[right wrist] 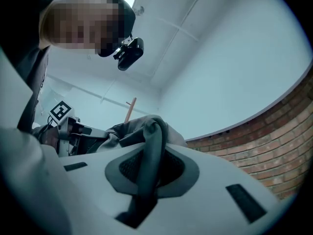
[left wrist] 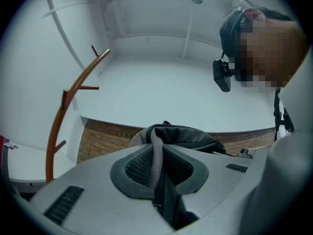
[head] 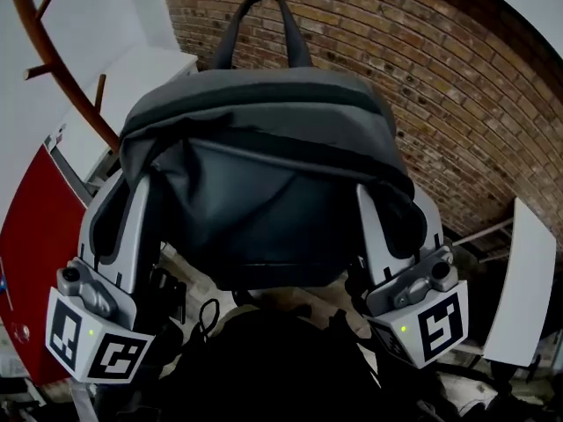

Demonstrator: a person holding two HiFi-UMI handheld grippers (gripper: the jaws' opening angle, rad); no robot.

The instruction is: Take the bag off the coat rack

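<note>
Straps fill both claws: the left gripper (left wrist: 156, 168) is nearly closed, its pads pinching a grey strap (left wrist: 155, 151) that runs up between them, and the right gripper (right wrist: 146, 168) is closed tighter on a dark strap (right wrist: 150, 146). In the head view the two grippers sit side by side, pointing forward and a little upward. The bag (head: 264, 209) is slung between them, directly ahead of both claws and carried about equally by each. Its long axis runs away from the person, from the gripped end to the looped handle (head: 261, 7) at the far end, and nothing hooks through that loop. The coat rack (head: 62, 69) stands off to the left, beyond the left gripper, so the left hand is the nearer one to it. No peg touches the bag, which I judge to be clear of the rack already. Farthest back is a brick wall (head: 422, 86). The coming move probably means carrying the bag away from the rack side, keeping both grips level.
</note>
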